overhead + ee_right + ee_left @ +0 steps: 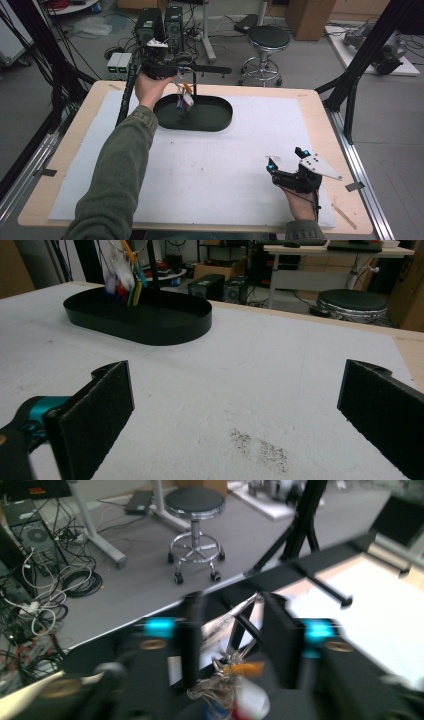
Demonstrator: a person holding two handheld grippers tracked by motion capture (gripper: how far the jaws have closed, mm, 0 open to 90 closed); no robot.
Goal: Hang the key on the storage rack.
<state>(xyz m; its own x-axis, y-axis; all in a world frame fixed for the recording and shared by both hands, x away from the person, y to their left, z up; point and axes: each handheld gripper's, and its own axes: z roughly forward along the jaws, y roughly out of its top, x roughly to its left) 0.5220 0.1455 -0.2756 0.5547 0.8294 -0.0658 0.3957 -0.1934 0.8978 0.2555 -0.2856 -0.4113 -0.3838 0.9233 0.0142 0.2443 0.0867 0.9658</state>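
Left gripper [161, 67] raised above the far left end of the black oval tray [220, 122], held in a hand with a green sleeve behind it. Jaws parted partway, a gap visible on both sides of what lies between them. Directly below and between the jaws, a bunch of keys on a ring [184, 96] with coloured tags, orange, white and blue among them. Bunch hanging from the arm of a thin black stand [194, 85] that rises out of the tray; in the left gripper view [231, 630] the ring and a metal key [227, 621] seen just in front of the pads, blurred, so hard to tell whether either pad touches them; probably not pressed. Lower end of the bunch dangling over the tray's inside, just beneath the gripper.

Right gripper [287, 167] well apart from all this, low over the white mat [210, 165] near the right front corner of the table [320, 107]. Jaws spread wide, nothing between them but bare mat. From the right gripper view, tray [150, 322] and hanging keys [125, 277] far ahead and to the left of its jaws.
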